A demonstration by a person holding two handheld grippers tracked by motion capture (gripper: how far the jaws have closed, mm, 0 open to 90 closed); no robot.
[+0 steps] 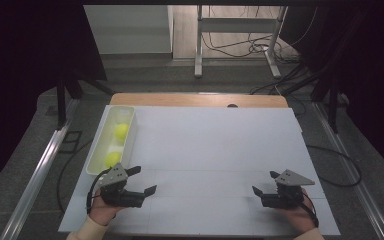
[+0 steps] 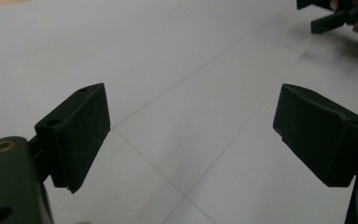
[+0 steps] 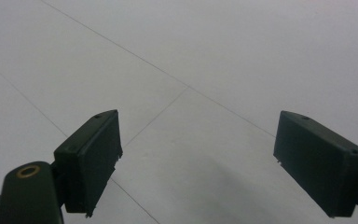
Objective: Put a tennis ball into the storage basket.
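While both hands rest low at the near edge of the counter (image 1: 215, 150), each holds its claw pointing inward toward the other. The left claw (image 1: 145, 181) is released, its two black jaws spread wide with bare white surface between them; the left hand (image 1: 102, 207) grips it from behind, a pale sleeve at the wrist. The right claw (image 1: 264, 183) is likewise released, jaws apart and holding nothing, with the right hand (image 1: 297, 215) curled under its body. A grey three-cornered plate sits on top of each. In the gripper views the jaw pads are flat, matte black blocks with small screw holes and lightly scuffed faces. Smooth white panels with thin seams cover the counter. Just beyond the left claw lies a long, pale translucent tray (image 1: 94, 162) holding two round yellow-green balls (image 1: 121, 131), well apart from the right claw
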